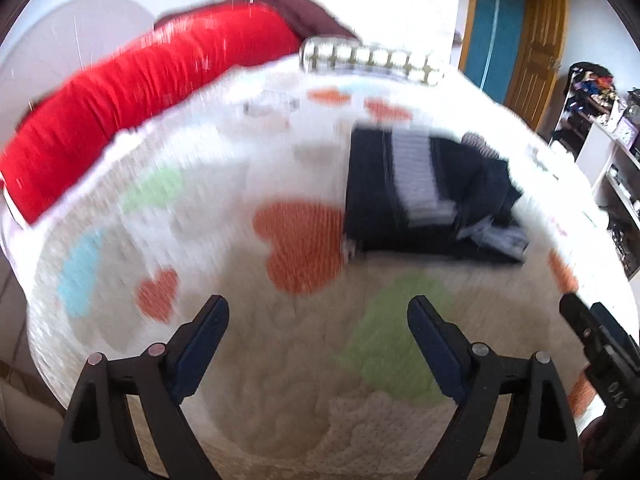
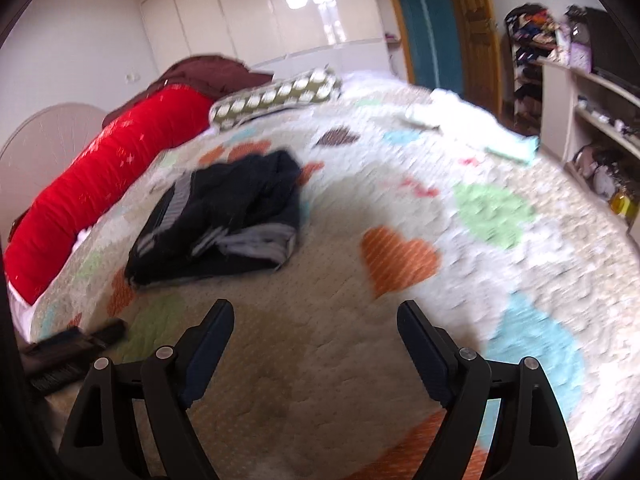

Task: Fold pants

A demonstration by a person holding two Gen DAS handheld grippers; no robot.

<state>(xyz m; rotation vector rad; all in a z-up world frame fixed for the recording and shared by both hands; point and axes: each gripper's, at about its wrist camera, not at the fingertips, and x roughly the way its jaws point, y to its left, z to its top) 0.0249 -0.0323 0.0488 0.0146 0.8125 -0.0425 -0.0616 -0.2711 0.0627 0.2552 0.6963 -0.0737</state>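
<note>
From both wrists we look forward and down across the bed [image 1: 280, 360], near its quilt, sharing the pants [image 1: 432, 196] [image 2: 224, 216] and far red bolster [image 1: 140, 100] [image 2: 100, 176].

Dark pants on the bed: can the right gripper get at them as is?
Probably yes. The right gripper is open and empty, and only bare quilt lies between it and the dark pants, which sit ahead to its left.

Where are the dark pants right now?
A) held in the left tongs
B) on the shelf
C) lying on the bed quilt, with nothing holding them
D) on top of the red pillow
C: the pants lie bunched on the quilt, well ahead of both the left tongs and right tongs, which are open and hold nothing.
</note>
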